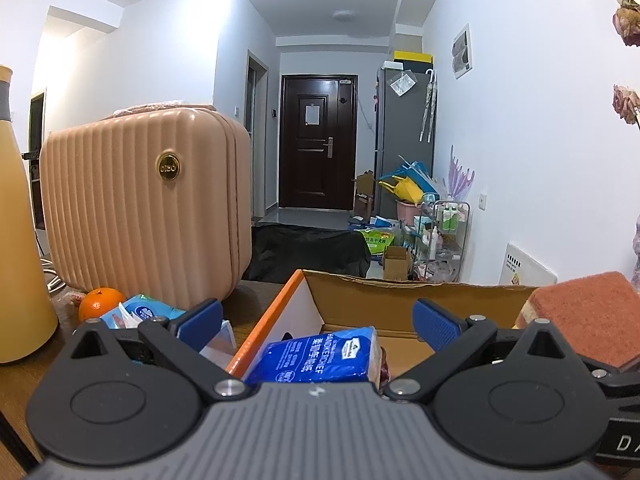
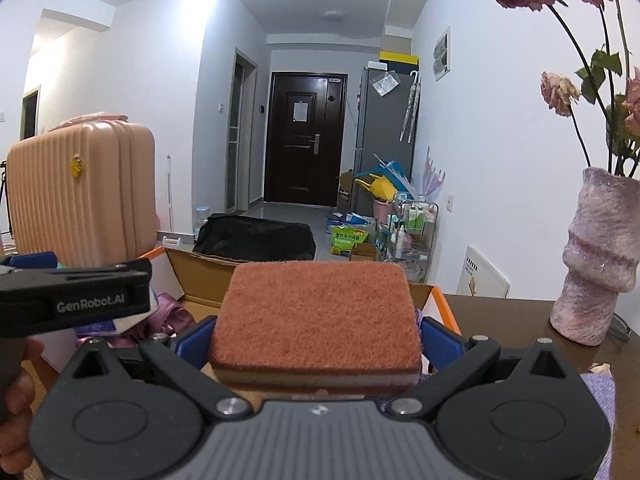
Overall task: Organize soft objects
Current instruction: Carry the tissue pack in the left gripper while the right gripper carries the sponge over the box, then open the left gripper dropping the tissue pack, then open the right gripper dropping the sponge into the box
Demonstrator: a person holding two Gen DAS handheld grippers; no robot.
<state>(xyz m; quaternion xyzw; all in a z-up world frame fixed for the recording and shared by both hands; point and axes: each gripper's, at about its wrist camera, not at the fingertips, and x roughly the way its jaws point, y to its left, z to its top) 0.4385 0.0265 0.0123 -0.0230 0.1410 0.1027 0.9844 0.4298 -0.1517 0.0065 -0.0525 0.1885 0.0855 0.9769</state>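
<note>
My left gripper [image 1: 318, 324] stands wide open over a cardboard box [image 1: 400, 296] with an orange rim. A dark blue tissue pack [image 1: 316, 356] lies in the box below and between the blue pads [image 1: 200, 320], and neither pad touches it. My right gripper [image 2: 316, 336] is shut on an orange-topped sponge [image 2: 316, 312], held level above the same box [image 2: 208, 276]. That sponge [image 1: 580, 320] shows at the right edge of the left wrist view. A light blue tissue pack [image 1: 148, 312] lies on the table left of the box.
A pink ribbed case [image 1: 148, 208] stands at the back left, with an orange [image 1: 100, 304] and a yellow bottle [image 1: 20, 240] near it. A vase of dried roses [image 2: 596, 260] stands on the right. Something purple [image 2: 172, 312] lies in the box. A hand [image 2: 16, 400] holds the left gripper.
</note>
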